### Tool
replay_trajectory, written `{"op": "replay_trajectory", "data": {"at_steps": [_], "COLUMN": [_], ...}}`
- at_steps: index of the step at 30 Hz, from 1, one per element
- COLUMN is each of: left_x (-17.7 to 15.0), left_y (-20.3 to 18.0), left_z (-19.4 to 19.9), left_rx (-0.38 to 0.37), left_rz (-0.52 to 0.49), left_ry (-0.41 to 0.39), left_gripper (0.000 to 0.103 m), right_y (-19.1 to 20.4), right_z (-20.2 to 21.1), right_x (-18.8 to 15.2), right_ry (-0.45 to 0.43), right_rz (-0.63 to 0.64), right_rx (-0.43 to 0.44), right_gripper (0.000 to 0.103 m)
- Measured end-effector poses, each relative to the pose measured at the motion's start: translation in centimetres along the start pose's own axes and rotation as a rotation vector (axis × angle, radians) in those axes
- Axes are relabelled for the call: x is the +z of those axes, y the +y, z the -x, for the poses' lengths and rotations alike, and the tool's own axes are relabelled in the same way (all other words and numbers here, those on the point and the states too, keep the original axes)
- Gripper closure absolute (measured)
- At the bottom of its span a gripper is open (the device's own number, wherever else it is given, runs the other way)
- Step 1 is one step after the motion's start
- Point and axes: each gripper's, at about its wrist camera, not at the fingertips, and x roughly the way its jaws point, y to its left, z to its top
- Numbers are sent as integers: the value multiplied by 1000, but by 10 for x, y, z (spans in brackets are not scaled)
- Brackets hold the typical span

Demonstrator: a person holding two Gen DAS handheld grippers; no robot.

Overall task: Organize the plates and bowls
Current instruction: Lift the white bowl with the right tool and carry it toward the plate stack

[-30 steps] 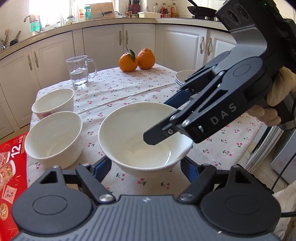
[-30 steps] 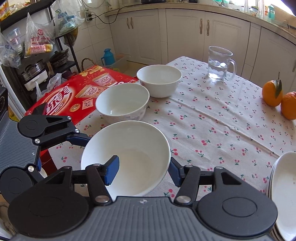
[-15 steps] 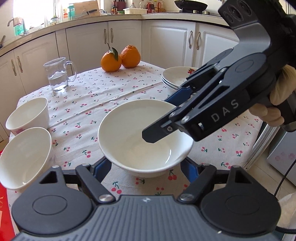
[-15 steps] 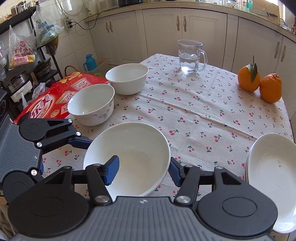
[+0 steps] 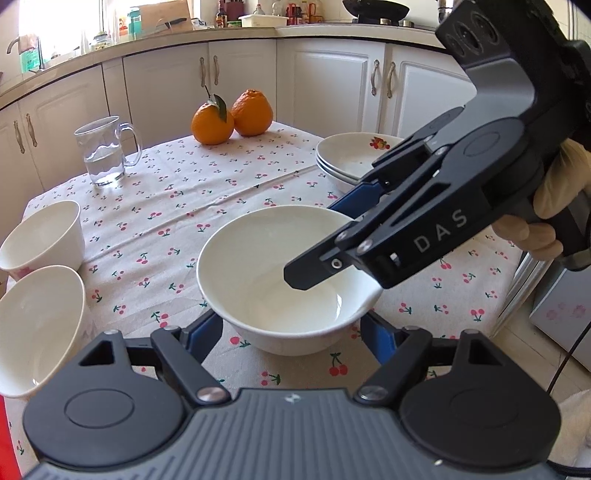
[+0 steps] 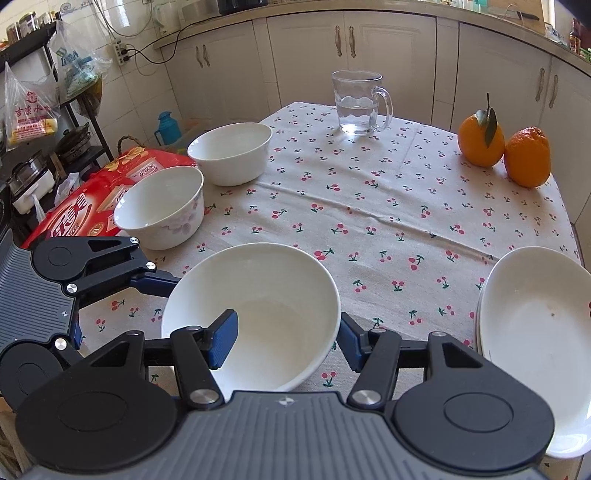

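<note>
Bowl (image 6: 255, 314) near table's (image 6: 369, 206) front edge. Right gripper (image 6: 284, 338) clamps its rim, one finger inside, one outside. Left gripper (image 5: 291, 332) wide, straddling it. Step: moving bowl. Next, likely: nest it into another bowl (image 6: 160, 206).

White base cabinets (image 5: 236, 81) with metal handles line two walls beneath a countertop (image 5: 240, 33). Bright window (image 5: 55, 22) far left. Tiled wall (image 6: 144, 85).

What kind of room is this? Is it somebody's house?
Most likely a home kitchen. White cabinets run under a counter crowded with bottles, a pan sits at the back, and a small table has a cherry-print tablecloth set with white bowls and two oranges.
</note>
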Motion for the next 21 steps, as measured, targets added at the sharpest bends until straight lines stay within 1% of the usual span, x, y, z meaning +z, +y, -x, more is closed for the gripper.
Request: {"op": "replay_trajectory", "data": {"at_steps": [7,8,9,10,11,12,14,21], "left_x": [0,0,-1,-2,-2,-3,-5,-11], "left_y": [0,0,-1,-1,-2,-3,-2,1], "left_z": [-1,-1,-1,0,0,2,6,25], "left_rx": [2,4,5,8,10,14,18,55], "left_rz": [-3,-4,-6,-9,-12,-12,-9,3], "left_ry": [-3,-1,2,5,8,5,1,-13], "left_gripper": [21,21,21,21,20,20,19,16], "right_y": [-2,-2,-2,-2,-1,0,0,-1], "right_z": [0,0,0,0,1,3,6,10], "right_x": [-1,-1,-1,-2,-2,-2,-1,-1], "right_ry": [-3,-4,-4,-7,-17,-33,-43,-17], "right_rz": [-6,-7,-7,-6,-6,-5,-3,-39], "right_rx": [6,10,18,18,9,-3,4,7], "right_gripper": [38,35,25,19,6,0,0,0]}}
